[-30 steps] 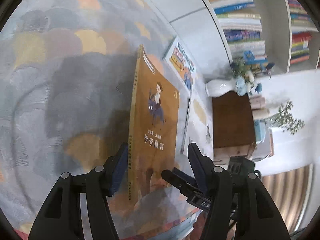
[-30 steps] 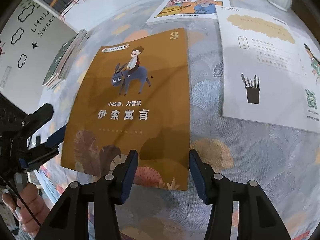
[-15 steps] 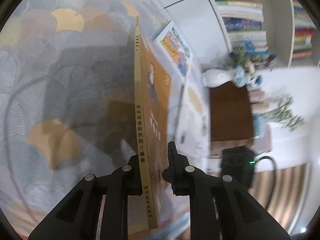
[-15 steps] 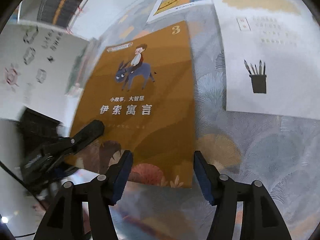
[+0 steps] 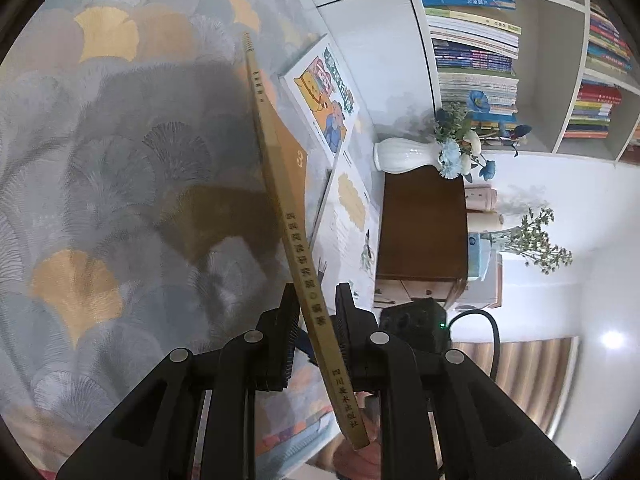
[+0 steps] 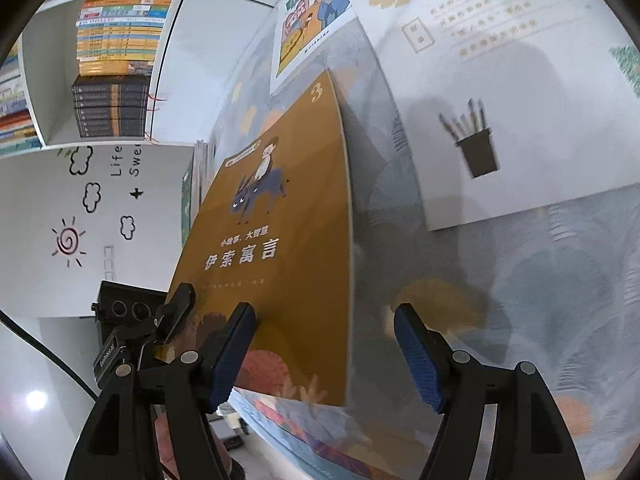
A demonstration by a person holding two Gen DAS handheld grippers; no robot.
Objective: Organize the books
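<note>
A thin orange-brown book (image 5: 276, 152) with a boy on a donkey on its cover (image 6: 280, 220) is tilted up off the fan-patterned tablecloth (image 5: 120, 160), its right edge still down. My left gripper (image 5: 316, 320) is shut on the book's spine edge near the bottom corner. In the right wrist view the left gripper (image 6: 176, 312) shows clamped at the book's lower left. My right gripper (image 6: 324, 344) hovers over the book's near edge with its jaws opening wide. Its blue pads (image 6: 420, 360) do not touch the book.
A cartoon-cover book (image 6: 316, 20) and a white book with a brush pot (image 6: 500, 100) lie flat beyond the orange-brown book. Several books are stacked at the table's left (image 6: 196, 184). A white vase (image 5: 404, 154), a wooden box (image 5: 424, 224) and filled shelves (image 5: 480, 40) stand behind.
My left gripper closed on the orange-brown book's spine edge and lifted that side off the cloth. My right gripper spread wider and rolled, so its view tilted.
</note>
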